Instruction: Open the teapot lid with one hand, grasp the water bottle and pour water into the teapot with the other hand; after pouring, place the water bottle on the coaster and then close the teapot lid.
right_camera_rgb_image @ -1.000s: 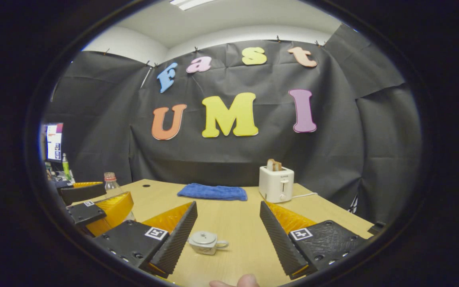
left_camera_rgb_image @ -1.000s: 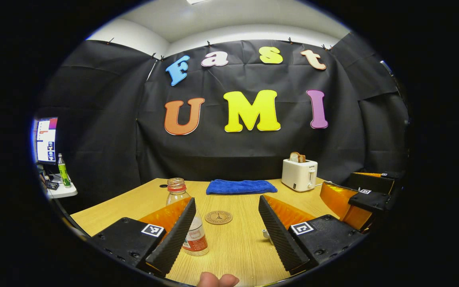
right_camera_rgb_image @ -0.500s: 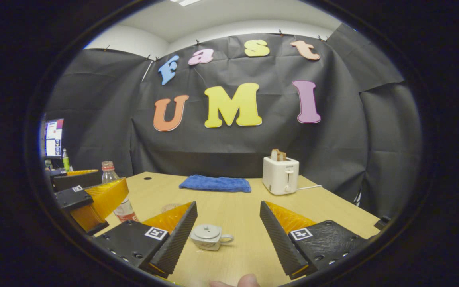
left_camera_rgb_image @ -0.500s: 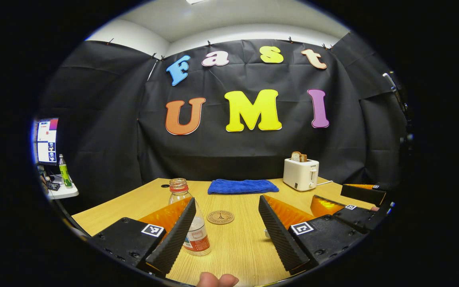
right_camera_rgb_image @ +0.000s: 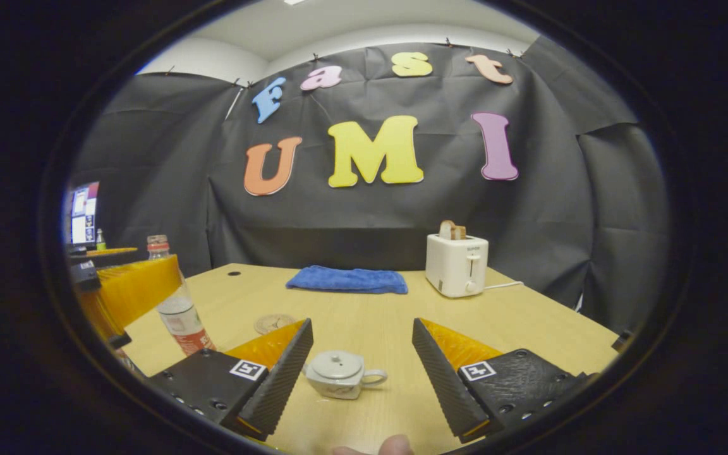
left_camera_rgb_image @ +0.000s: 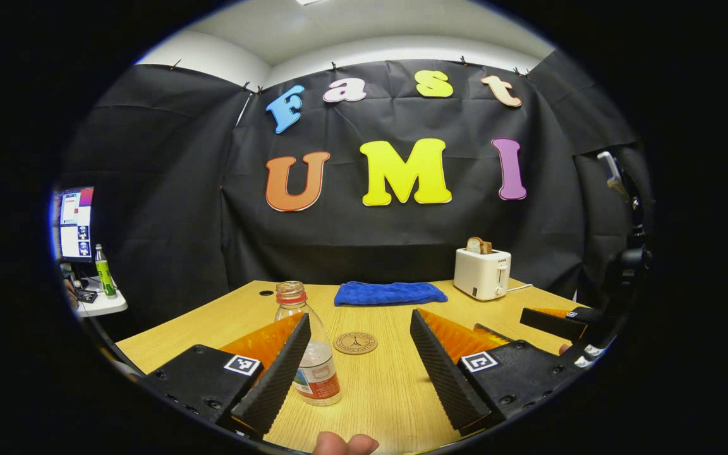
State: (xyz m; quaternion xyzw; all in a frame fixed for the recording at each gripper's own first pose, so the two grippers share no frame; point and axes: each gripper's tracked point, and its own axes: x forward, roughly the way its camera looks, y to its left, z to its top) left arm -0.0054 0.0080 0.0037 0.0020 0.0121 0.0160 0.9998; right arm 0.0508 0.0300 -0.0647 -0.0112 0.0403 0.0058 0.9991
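While both tools hover low over the desk (right_camera_rgb_image: pixel 528 316), nothing is gripped, so I judge this the approach before the lid comes off. Low in the right gripper view, the right gripper (right_camera_rgb_image: pixel 361 373) has its fingers spread wide, with the teapot (right_camera_rgb_image: pixel 339 374) on the desk between them, nearer the left finger, lid (right_camera_rgb_image: pixel 337 361) on. It needs to drop and centre on the lid's knob. At the bottom of the left gripper view, the left gripper (left_camera_rgb_image: pixel 359 366) is likewise spread; the water bottle (left_camera_rgb_image: pixel 310 354) stands upright just behind its left finger. Farther back, mid-frame, lies the coaster (left_camera_rgb_image: pixel 355 342).
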